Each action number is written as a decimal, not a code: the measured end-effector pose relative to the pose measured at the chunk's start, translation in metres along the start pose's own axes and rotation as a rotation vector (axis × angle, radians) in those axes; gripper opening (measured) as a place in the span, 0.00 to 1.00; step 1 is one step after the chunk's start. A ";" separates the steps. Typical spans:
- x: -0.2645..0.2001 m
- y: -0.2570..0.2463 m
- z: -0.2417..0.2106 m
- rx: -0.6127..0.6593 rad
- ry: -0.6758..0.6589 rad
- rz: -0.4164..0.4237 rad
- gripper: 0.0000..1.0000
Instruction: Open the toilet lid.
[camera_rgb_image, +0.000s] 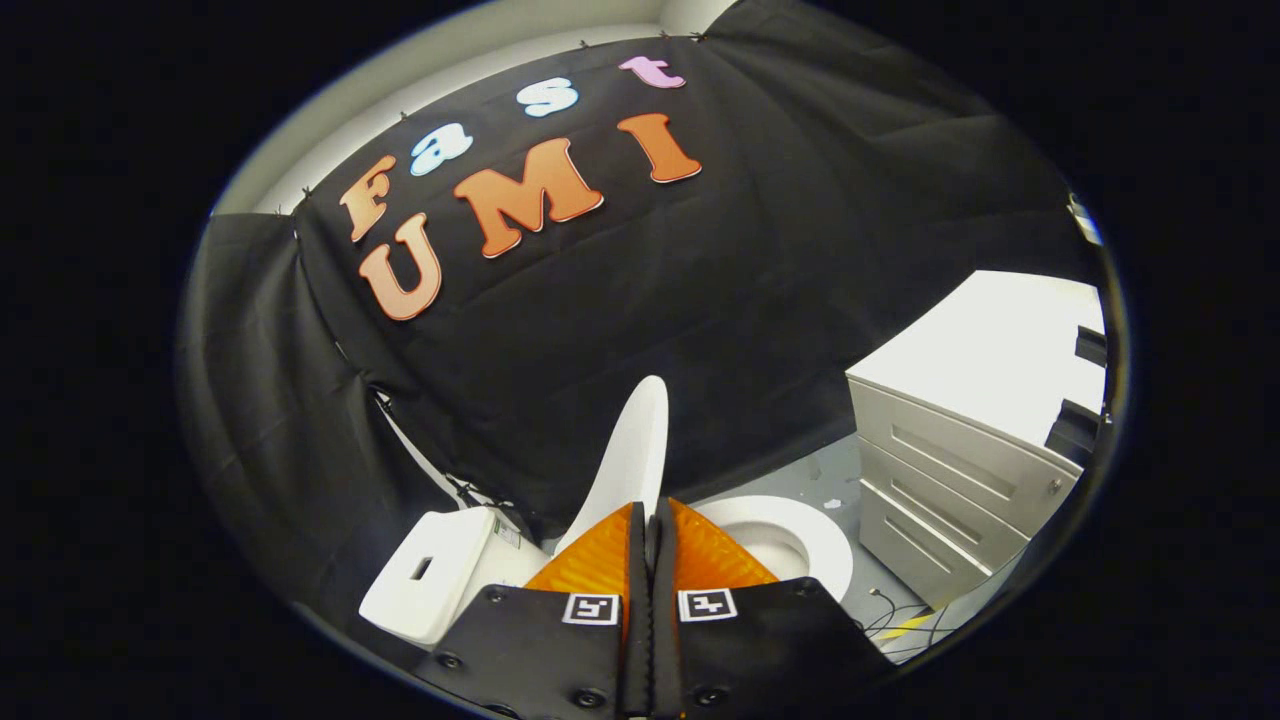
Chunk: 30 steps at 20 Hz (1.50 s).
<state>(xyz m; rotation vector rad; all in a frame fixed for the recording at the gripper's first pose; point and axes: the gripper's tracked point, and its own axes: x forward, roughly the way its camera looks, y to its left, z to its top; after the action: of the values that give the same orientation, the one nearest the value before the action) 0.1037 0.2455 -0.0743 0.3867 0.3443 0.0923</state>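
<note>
The white toilet lid (635, 450) stands raised, nearly upright and seen edge-on, just beyond my fingertips. To its right the white seat ring (822, 540) and the open bowl lie exposed. My gripper (650, 508) is shut, its two orange fingers (595, 560) pressed together with nothing showing between them. Their tips sit right at the lid's lower edge, and I cannot tell whether they touch it. The fingers hide the base of the lid and the near part of the seat.
The white cistern (430, 575) with a slot in its top sits left of the fingers. A grey drawer cabinet (950, 480) with a white top stands right of the bowl. Cables (900, 620) lie on the grey floor between them. Black cloth wall hangs behind.
</note>
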 end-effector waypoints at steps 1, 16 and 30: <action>-0.001 0.007 0.002 -0.016 0.006 -0.006 0.08; -0.029 0.192 0.010 -0.369 -0.018 0.036 0.08; -0.043 0.366 -0.057 -0.616 -0.096 0.123 0.08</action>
<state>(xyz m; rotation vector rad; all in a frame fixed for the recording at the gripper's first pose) 0.0353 0.5973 0.0303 -0.1984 0.1823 0.2899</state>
